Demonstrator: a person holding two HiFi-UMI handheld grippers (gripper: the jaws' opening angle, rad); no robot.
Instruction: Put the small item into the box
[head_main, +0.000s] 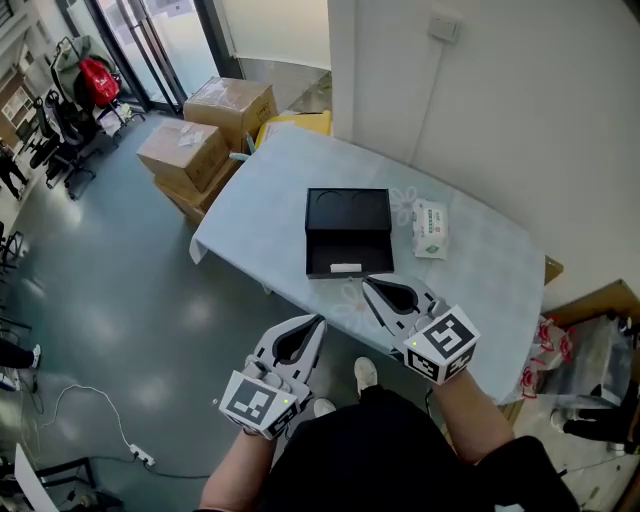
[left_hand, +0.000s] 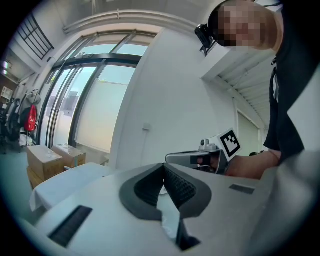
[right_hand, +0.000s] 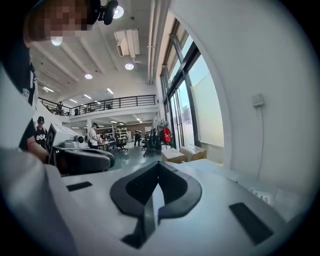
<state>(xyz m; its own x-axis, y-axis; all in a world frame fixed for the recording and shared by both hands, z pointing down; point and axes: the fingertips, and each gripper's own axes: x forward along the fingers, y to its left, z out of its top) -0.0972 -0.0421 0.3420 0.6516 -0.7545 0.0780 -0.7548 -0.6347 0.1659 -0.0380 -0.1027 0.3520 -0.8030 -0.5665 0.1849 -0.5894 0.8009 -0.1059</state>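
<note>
An open black box (head_main: 347, 232) lies on the table (head_main: 270, 190) with the pale blue cloth. A small white flat item (head_main: 345, 267) lies in the box's front half. A white pack of wipes (head_main: 430, 228) rests on the cloth just right of the box. My right gripper (head_main: 366, 283) is shut and empty, with its tips over the table's near edge just in front of the box. My left gripper (head_main: 319, 321) is also shut and empty. It is lower left, off the table's front edge. Each gripper view shows its jaws closed tip to tip, left (left_hand: 163, 165) and right (right_hand: 158, 164).
Cardboard cartons (head_main: 205, 130) are stacked on the floor beyond the table's far left corner, beside a yellow object (head_main: 295, 122). A white wall (head_main: 480, 100) runs along the table's right side. Bags and a carton (head_main: 590, 350) sit at the right. Office chairs (head_main: 60, 130) stand far left.
</note>
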